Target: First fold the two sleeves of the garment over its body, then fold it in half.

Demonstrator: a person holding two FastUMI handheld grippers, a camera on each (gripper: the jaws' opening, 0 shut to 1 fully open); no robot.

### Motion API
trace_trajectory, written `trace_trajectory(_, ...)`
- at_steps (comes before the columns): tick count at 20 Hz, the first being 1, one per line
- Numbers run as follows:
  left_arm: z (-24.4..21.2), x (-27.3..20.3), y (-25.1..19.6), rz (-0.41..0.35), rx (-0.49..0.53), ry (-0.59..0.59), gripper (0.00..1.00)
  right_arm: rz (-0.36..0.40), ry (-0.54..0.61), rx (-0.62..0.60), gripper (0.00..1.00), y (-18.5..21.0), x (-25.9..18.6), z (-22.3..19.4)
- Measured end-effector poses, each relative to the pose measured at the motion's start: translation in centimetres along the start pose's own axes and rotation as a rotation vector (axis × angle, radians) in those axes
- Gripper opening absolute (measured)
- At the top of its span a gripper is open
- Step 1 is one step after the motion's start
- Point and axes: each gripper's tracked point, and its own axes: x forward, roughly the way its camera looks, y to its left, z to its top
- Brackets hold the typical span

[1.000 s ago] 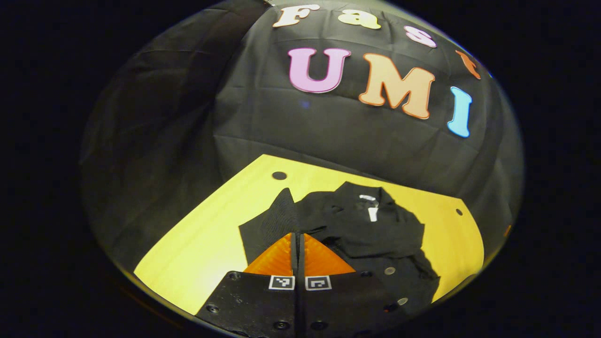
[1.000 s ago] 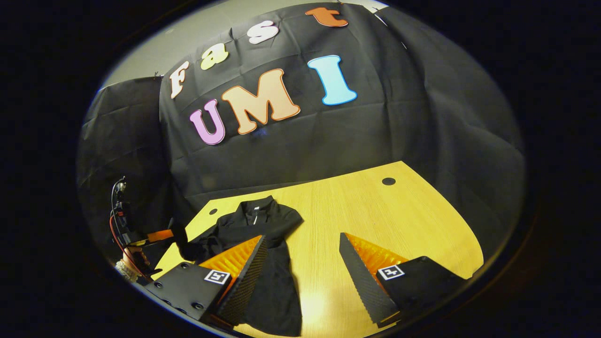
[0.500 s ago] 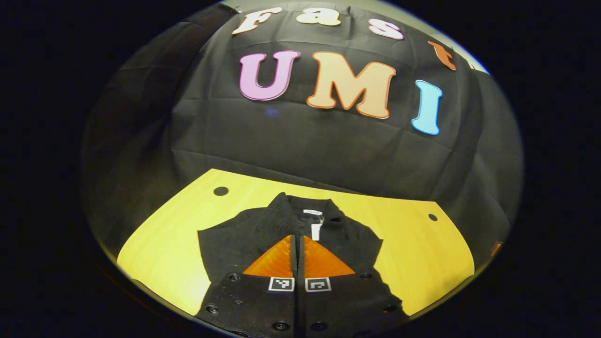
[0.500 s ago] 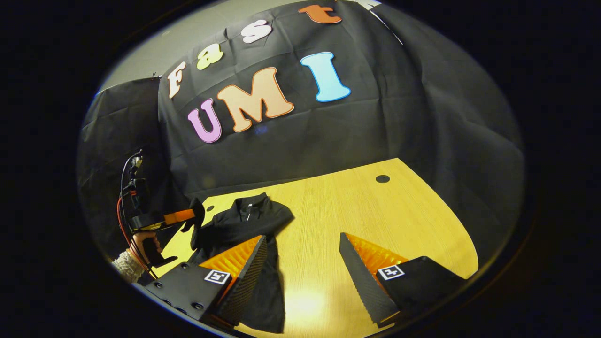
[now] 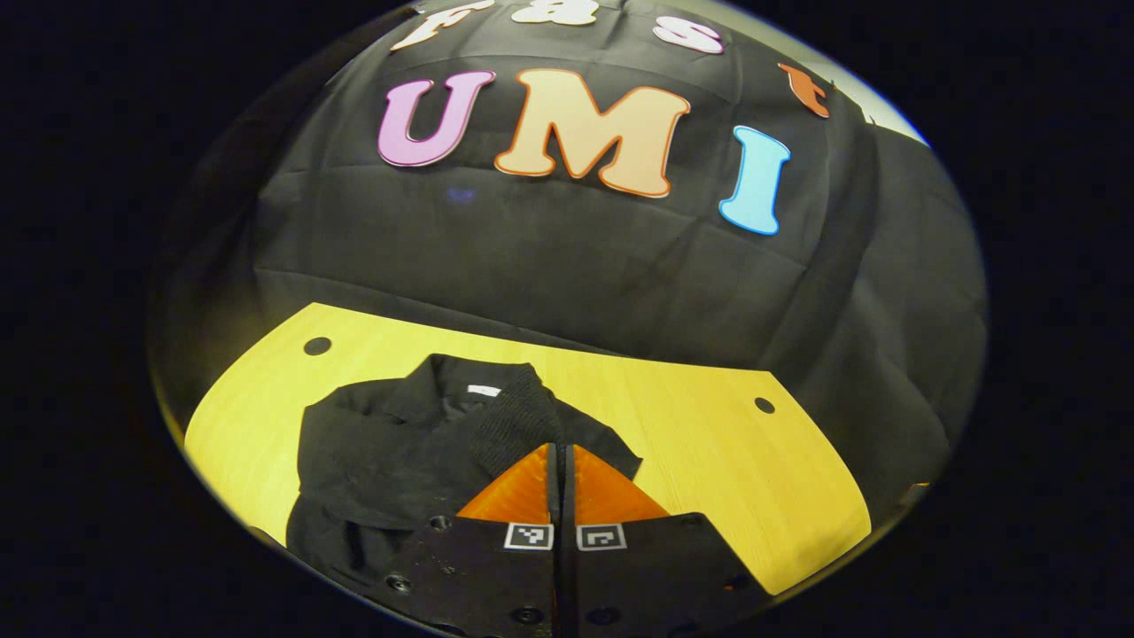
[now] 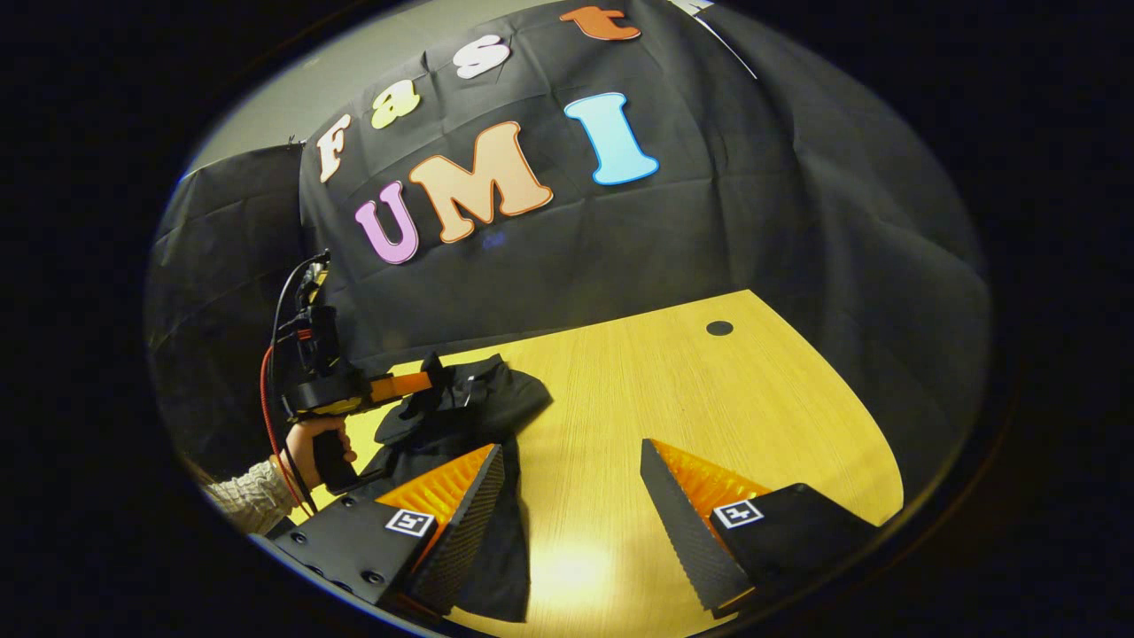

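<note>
A black collared garment (image 5: 381, 452) lies on the yellow wooden table (image 5: 709, 443), collar toward the back wall. My left gripper (image 5: 560, 452) is shut on the ribbed cuff of one sleeve (image 5: 518, 416), holding it lifted over the garment's body. In the right gripper view the left gripper (image 6: 425, 383) hangs above the garment (image 6: 505, 403) with the sleeve draped from it, and a person's hand (image 6: 310, 443) holds its handle. My right gripper (image 6: 571, 447) stands open above the table, just right of the garment's lower part, with nothing between its fingers.
The table (image 6: 709, 399) has a round hole at its back right (image 6: 718, 328), and the left gripper view shows two such holes (image 5: 317, 346) (image 5: 764, 405). Bare tabletop stretches to the right of the garment. Black cloth walls close the booth behind.
My left gripper has carried the sleeve cuff up and across, from the garment's left edge to over its body. The right gripper has hardly moved.
</note>
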Motion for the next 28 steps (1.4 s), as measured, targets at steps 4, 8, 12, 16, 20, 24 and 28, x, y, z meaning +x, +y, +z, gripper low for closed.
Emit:
trace_trajectory(4,-1.7,2.1,-1.7,-0.011,-0.003,0.046,0.00,-0.004,0.017,0.019,0.98,-0.4,-0.2,-0.9)
trace_trajectory(8,-3.4,3.7,-2.7,-0.013,0.013,0.091,0.00,-0.013,0.057,0.024,0.98,-1.6,0.1,-2.1)
trace_trajectory(12,-4.3,4.8,-3.9,-0.019,-0.007,0.110,0.00,-0.024,0.076,0.022,0.98,-2.3,0.0,-2.8)
trace_trajectory(16,-5.2,5.4,-4.7,-0.009,0.005,0.137,0.03,-0.016,0.085,0.019,0.98,-2.5,0.7,-2.7)
trace_trajectory(20,-5.5,4.9,-5.8,-0.018,0.026,0.156,0.87,-0.008,0.100,-0.001,0.98,-2.4,1.2,-3.1)
trace_trajectory(24,-4.3,4.1,-5.7,-0.011,0.041,0.125,0.86,0.014,0.119,-0.008,0.98,-1.8,1.6,-4.3)
trace_trajectory(28,-2.7,2.4,-4.5,0.018,0.050,0.085,0.91,0.038,0.134,-0.011,0.98,-0.7,1.5,-5.5)
